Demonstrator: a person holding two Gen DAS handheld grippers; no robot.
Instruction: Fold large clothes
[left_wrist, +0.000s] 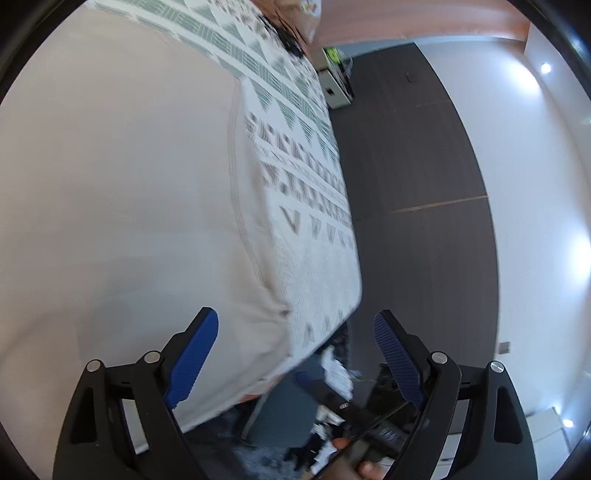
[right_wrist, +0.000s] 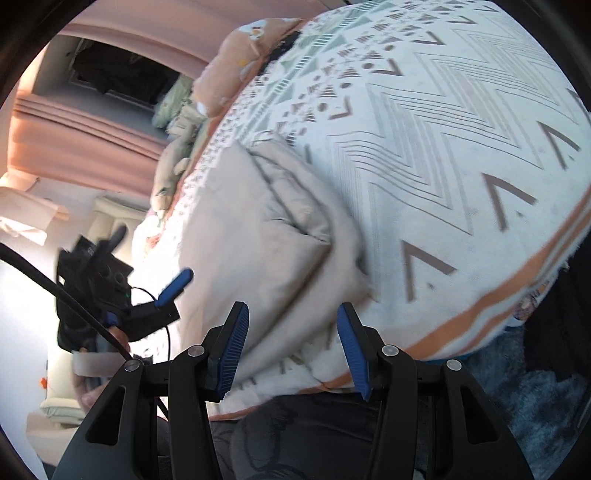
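Note:
A large beige garment (left_wrist: 122, 192) lies spread over a bed with a white patterned cover (left_wrist: 310, 236). Its stitched hem runs down toward my left gripper (left_wrist: 295, 332), which stands wide open over the garment's near corner at the bed's edge. The pads touch nothing. In the right wrist view the beige garment (right_wrist: 258, 229) lies folded in layers on the patterned cover (right_wrist: 461, 147). My right gripper (right_wrist: 291, 332) hangs over its near edge with the jaws apart and no cloth pinched. One blue finger (right_wrist: 177, 282) of the left gripper shows at the left.
Dark floor (left_wrist: 413, 166) and a white wall (left_wrist: 535, 221) lie right of the bed, with a small box (left_wrist: 336, 88) at its far corner. Peach pillows (right_wrist: 240, 51) sit at the bed's head, curtains (right_wrist: 74, 125) behind. A blue rug (right_wrist: 535, 406) lies below.

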